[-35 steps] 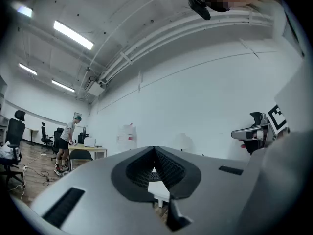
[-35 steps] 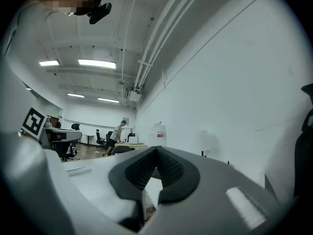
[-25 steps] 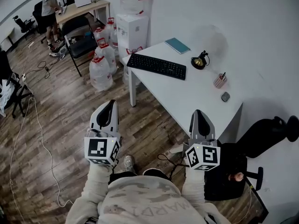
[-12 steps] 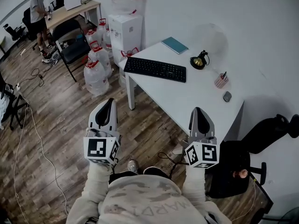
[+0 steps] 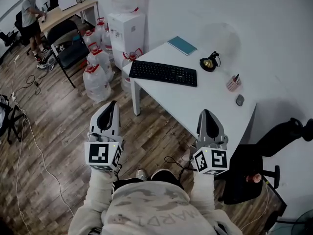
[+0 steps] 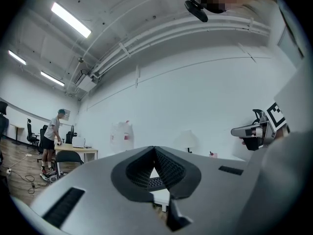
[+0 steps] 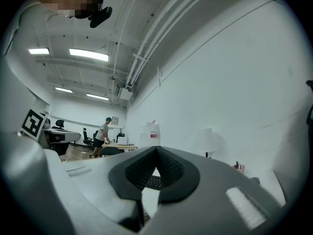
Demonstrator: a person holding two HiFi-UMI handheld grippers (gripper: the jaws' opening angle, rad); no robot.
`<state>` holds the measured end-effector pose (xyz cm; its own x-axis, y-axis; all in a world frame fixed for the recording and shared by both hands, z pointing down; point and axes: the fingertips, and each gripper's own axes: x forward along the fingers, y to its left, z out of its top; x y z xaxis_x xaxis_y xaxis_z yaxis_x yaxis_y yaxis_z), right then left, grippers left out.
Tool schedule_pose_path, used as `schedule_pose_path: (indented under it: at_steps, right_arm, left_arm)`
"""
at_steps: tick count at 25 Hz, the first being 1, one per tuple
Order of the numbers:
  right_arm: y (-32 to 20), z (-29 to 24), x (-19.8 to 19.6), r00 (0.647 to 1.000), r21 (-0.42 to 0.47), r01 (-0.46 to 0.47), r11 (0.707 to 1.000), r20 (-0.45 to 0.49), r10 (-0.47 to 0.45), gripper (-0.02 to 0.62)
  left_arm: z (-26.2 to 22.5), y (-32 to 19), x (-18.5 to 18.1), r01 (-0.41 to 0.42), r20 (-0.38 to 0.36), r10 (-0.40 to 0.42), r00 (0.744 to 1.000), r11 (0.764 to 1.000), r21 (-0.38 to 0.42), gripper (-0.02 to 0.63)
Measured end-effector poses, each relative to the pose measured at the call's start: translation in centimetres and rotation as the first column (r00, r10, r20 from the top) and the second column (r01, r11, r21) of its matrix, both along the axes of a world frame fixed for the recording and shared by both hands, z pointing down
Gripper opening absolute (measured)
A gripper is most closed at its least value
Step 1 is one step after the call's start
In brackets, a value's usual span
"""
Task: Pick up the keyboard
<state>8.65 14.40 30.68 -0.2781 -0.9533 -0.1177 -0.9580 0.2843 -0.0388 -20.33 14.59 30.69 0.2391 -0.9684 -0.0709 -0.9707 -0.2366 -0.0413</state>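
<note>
Keyboard (image 5: 164,73) on table (image 5: 205,106) | ceiling lights (image 7: 88,54): gripper views only

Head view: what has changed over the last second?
The person stepped a little nearer the table, carrying both grippers along; the bottles slid leftward in view. Nothing was grasped or released. The left gripper and right gripper stay shut and empty; the keyboard lies untouched on the table.
</note>
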Motion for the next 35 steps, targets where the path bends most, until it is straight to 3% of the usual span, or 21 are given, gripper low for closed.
schedule_pose_path:
  at_steps: [12,35]
  right_arm:
    - [-4.3,1.2,-0.2,0.999,-0.031,-0.031,0.999,-0.024,0.031,0.011]
    - [-22.8,-0.2,2.5,1.000,-0.004,-0.009,1.000,-0.029,0.009,0.011]
  left_arm:
    - [1.5,-5.0,-0.2,-0.032,-0.022,0.031,0.999,0.999,-0.029,0.006]
    - [0.1,-23.1,1.6,0.008,-0.030,-0.008,1.000,1.000,0.000,0.006]
